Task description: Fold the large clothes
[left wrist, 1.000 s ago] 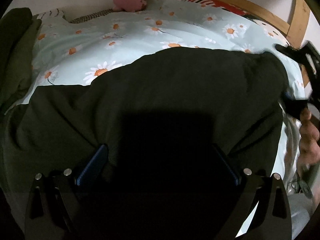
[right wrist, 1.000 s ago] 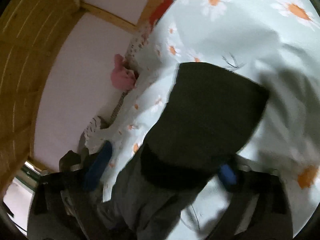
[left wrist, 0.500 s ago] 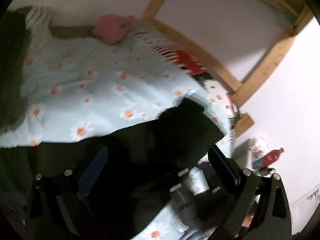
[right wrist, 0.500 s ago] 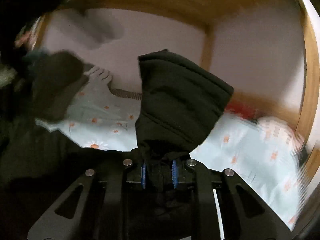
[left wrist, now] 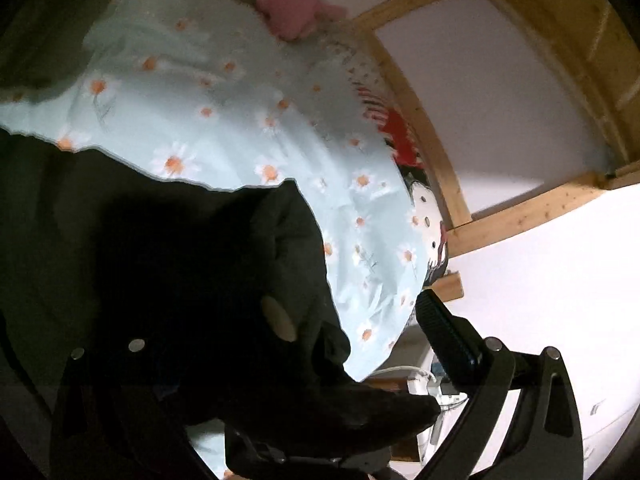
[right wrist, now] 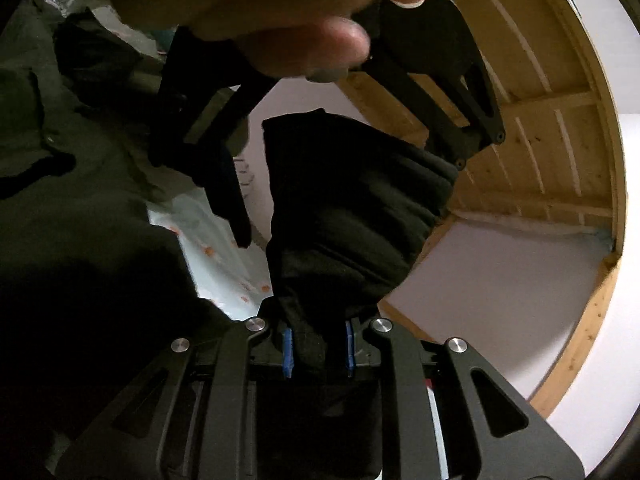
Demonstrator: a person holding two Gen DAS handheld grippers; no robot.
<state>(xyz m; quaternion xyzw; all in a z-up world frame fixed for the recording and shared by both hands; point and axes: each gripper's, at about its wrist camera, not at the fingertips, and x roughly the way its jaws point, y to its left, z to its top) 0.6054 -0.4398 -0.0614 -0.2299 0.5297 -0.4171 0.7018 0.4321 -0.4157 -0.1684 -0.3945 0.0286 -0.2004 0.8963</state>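
Note:
A large dark green garment [left wrist: 168, 264] lies on the daisy-print bed cover [left wrist: 240, 120]. My right gripper [right wrist: 318, 346] is shut on a bunched sleeve end of the garment [right wrist: 352, 200], lifted above the bed. My left gripper [left wrist: 280, 344] is open; its right finger [left wrist: 444, 336] shows, while its left finger is hidden by dark cloth. In the right wrist view the left gripper [right wrist: 320, 152] hangs open right above the held cloth, with the person's hand [right wrist: 280, 12] on it. The rest of the garment [right wrist: 80, 184] lies at left.
A pink plush toy [left wrist: 296, 12] sits at the head of the bed. The wooden bed frame [left wrist: 424, 128] runs along the right, with wooden slats [right wrist: 540, 120] overhead. A white wall [left wrist: 540, 280] and a cable [left wrist: 404, 370] lie beyond the bed's edge.
My right gripper closed on the sleeve end and lifted it off the bed. My left gripper swung right toward the bed's edge, over the right gripper.

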